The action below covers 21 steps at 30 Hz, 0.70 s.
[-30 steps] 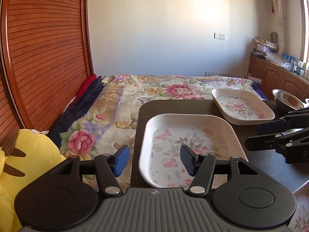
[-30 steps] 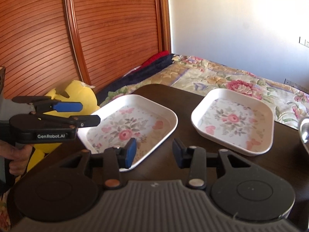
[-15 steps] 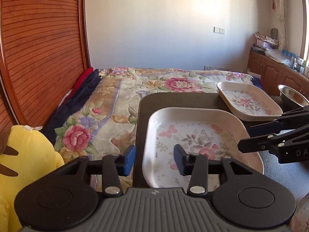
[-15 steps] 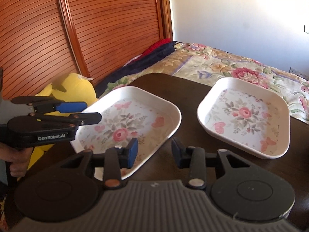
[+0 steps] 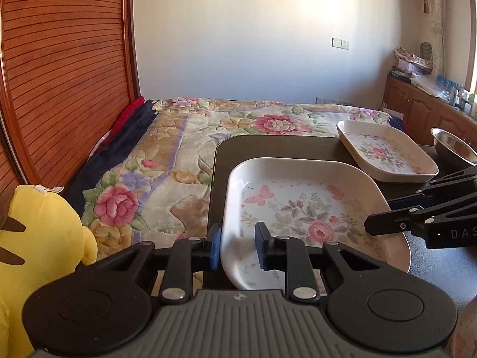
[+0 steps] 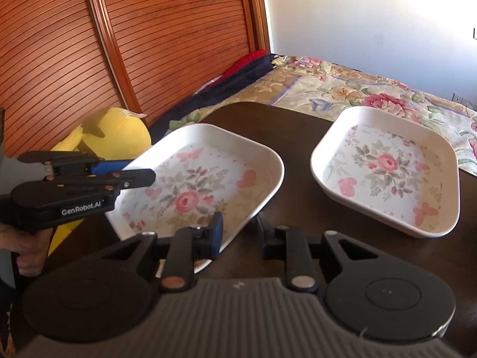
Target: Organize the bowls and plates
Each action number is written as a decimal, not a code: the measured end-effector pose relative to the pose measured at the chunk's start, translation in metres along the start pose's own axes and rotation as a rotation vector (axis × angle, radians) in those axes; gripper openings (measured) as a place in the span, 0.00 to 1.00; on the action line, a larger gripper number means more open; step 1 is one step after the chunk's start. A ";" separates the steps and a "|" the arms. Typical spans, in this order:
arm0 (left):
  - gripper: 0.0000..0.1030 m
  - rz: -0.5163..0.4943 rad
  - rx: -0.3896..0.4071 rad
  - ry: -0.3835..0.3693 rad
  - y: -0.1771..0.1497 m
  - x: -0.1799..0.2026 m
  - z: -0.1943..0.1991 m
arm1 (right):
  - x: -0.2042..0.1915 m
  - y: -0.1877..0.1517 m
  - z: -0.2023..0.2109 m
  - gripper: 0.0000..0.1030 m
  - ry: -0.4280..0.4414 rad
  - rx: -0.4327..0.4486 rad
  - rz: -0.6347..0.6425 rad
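L tool (image 5: 237, 249) astride near plate (image 5: 301, 208) rim (not clamped); R tool (image 6: 238, 232) same

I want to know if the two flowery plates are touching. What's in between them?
Nothing but bare dark table. The right wrist view shows a clear strip of it separating the near plate from the far plate, so they sit apart.

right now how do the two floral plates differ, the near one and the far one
The near plate has both grippers at its rim: the left gripper straddles its left edge, the right gripper its near corner. The far plate sits untouched. The near plate overhangs the dark table at its left edge; the far plate lies wholly on it. Both are white, rounded-square, with a pink rose and butterflies.
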<state>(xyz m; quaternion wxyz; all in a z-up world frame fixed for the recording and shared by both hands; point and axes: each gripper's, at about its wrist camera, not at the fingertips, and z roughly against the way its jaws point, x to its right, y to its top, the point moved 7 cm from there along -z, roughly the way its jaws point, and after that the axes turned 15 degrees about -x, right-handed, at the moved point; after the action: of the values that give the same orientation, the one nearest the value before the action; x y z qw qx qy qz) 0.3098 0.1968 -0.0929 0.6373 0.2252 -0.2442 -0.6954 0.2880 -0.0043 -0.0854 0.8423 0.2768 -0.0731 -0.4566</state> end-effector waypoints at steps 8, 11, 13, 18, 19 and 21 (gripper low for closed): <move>0.23 0.006 -0.005 0.006 -0.002 0.001 0.003 | 0.000 0.001 0.001 0.21 -0.003 -0.004 -0.006; 0.23 0.003 -0.010 0.008 -0.004 0.003 0.006 | 0.002 0.000 0.004 0.20 0.001 0.001 -0.011; 0.23 0.000 -0.010 0.007 -0.005 0.004 0.010 | 0.003 -0.001 0.008 0.19 0.004 0.008 -0.015; 0.23 -0.009 -0.003 0.009 -0.007 0.014 0.021 | 0.008 -0.005 0.018 0.19 0.002 0.022 -0.019; 0.23 -0.012 -0.002 0.008 -0.007 0.017 0.022 | 0.009 -0.006 0.020 0.19 0.001 0.024 -0.021; 0.23 -0.017 0.001 0.004 -0.007 0.022 0.026 | 0.011 -0.009 0.025 0.19 -0.001 0.029 -0.026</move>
<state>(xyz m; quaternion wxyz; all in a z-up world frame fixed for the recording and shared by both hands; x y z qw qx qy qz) 0.2859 0.1772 -0.0766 0.6318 0.2288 -0.2416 -0.7001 0.2786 -0.0269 -0.0703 0.8321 0.2898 -0.0766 -0.4667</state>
